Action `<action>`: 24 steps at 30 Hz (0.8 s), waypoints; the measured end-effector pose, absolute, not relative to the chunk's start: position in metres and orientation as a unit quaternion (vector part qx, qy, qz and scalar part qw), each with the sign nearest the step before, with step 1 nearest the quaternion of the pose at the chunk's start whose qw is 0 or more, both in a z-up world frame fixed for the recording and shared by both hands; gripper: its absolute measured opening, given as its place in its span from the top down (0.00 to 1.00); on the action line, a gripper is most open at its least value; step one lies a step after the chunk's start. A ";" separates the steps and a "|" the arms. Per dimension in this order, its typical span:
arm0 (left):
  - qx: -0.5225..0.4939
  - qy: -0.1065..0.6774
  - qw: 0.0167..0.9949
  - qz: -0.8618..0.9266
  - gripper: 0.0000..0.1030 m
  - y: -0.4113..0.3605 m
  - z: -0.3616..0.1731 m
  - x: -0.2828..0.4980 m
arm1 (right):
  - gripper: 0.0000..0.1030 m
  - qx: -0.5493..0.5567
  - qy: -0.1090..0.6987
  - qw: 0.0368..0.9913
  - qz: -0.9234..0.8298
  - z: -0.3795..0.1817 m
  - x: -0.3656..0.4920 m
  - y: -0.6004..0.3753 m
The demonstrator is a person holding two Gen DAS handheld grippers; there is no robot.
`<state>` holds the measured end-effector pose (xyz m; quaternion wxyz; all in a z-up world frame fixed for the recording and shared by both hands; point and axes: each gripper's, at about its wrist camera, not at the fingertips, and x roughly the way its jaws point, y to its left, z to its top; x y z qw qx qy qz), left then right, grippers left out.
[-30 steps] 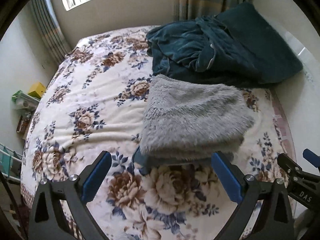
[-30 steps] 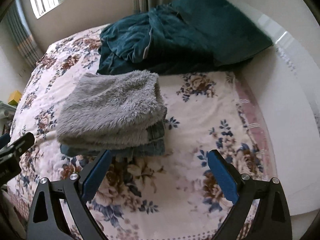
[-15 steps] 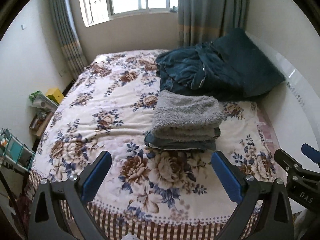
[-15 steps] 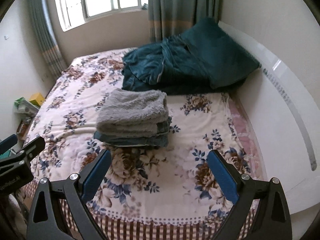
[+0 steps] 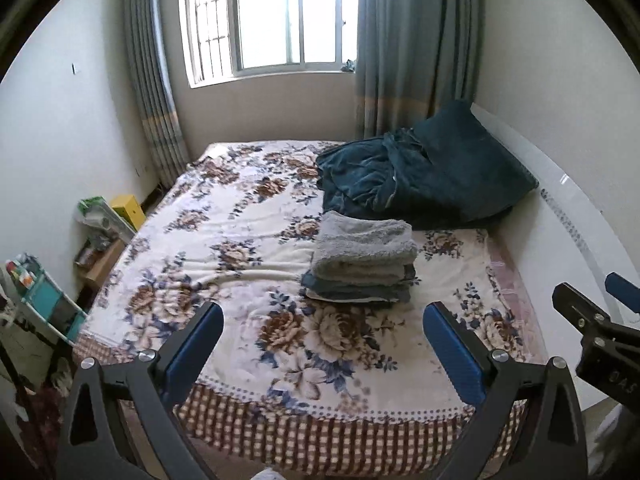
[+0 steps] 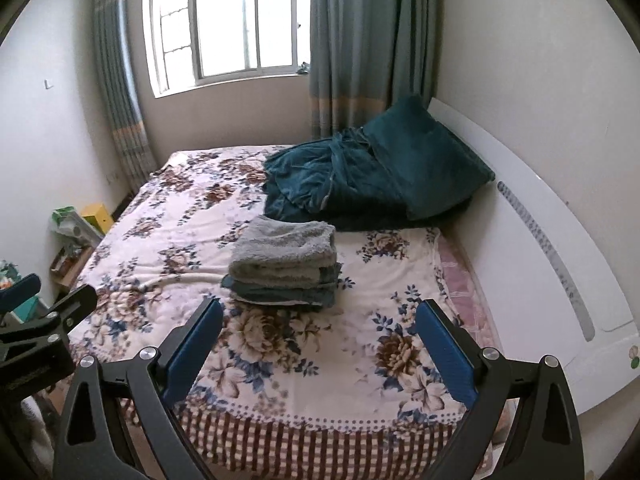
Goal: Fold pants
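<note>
At the near edge of the bed (image 5: pixel 280 432) we hold both grippers off the mattress, nothing in them. Left gripper (image 5: pixel 322 354): blue pads spread wide, empty. Right gripper (image 6: pixel 318 344): same wide spread, empty; it also shows at the right edge of the left view, so the two sit side by side.

Mid-bed, right of centre: the pants (image 5: pixel 362 258), a squared stack, grey fleece on top, denim-blue layers under, resting flat on the floral blanket (image 5: pixel 224 248). Well apart from both grippers. We judge the fold done; open jaws and distance suit a finished release.

Far right, by the headboard (image 6: pixel 532 232): a teal quilt (image 6: pixel 360 176), rumpled, just behind the stack, apparently pushed there for folding room.

Far wall: window (image 5: pixel 276 16), curtains.
</note>
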<state>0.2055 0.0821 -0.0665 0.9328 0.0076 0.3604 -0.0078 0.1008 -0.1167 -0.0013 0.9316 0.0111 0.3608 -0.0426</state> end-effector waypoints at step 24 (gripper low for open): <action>0.018 0.346 0.938 0.010 0.00 0.072 -0.056 0.235 | 0.01 0.013 0.340 0.937 -0.073 0.027 0.128 -0.134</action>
